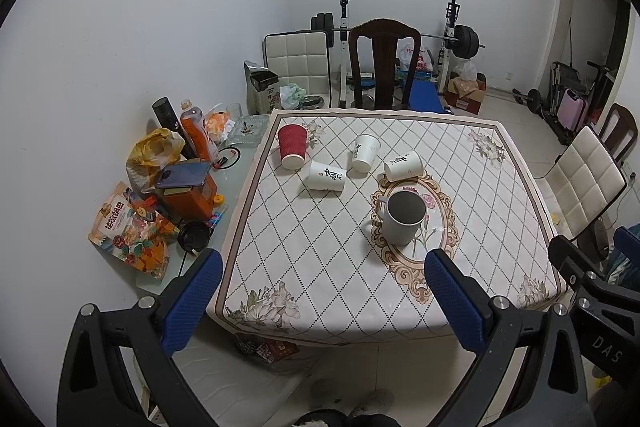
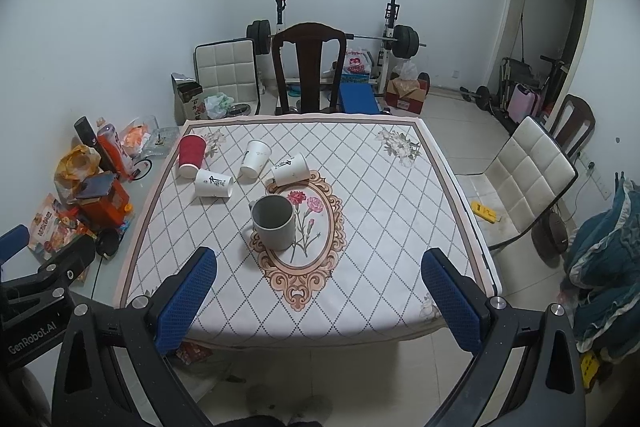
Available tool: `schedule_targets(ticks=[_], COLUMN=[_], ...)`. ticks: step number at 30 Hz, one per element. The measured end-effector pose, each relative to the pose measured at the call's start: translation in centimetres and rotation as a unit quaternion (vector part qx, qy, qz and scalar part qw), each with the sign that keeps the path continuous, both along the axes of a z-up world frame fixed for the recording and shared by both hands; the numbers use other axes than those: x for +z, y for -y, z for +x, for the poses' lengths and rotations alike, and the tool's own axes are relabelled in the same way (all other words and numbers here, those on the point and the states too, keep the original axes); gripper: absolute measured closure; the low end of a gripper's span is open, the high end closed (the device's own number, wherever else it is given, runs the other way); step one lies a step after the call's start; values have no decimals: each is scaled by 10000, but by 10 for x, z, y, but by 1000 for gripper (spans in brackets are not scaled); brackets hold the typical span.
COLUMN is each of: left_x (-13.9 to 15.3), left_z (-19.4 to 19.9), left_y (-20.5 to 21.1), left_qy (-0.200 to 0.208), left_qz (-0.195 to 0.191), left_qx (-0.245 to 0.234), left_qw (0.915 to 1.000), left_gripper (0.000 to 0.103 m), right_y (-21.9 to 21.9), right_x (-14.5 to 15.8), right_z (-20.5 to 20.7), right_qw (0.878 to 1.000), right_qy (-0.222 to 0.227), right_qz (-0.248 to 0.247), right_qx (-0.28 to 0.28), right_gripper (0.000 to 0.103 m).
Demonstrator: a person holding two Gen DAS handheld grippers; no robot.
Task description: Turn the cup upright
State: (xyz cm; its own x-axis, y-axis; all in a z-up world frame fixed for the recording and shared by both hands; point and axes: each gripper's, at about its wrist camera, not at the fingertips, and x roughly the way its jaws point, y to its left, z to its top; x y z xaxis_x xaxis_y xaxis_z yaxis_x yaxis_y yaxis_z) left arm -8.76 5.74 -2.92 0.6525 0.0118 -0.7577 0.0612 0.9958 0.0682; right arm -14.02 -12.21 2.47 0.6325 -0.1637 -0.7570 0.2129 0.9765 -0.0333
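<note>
A grey mug stands upright near the middle of the patterned table. Behind it a red paper cup and three white paper cups lie on their sides; they also show in the right wrist view. My left gripper and my right gripper are both open and empty, held above the table's near edge, well short of the cups.
Snack bags, bottles, a phone and an orange box crowd a side surface left of the table. A dark wooden chair stands at the far side, a white padded chair at the right. A barbell rack stands by the back wall.
</note>
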Motion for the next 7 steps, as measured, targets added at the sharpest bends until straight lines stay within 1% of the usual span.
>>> schedule_targets(ticks=[7], left_x=[0], left_z=[1], left_y=[-2], left_qy=[-4], left_qz=[14], left_qx=[-11], left_qw=[10000], left_gripper=[0], right_y=[-1], right_x=[0], right_z=[2], right_qw=[10000], right_qy=[1], right_qz=[17], right_qx=[3], right_gripper=[0])
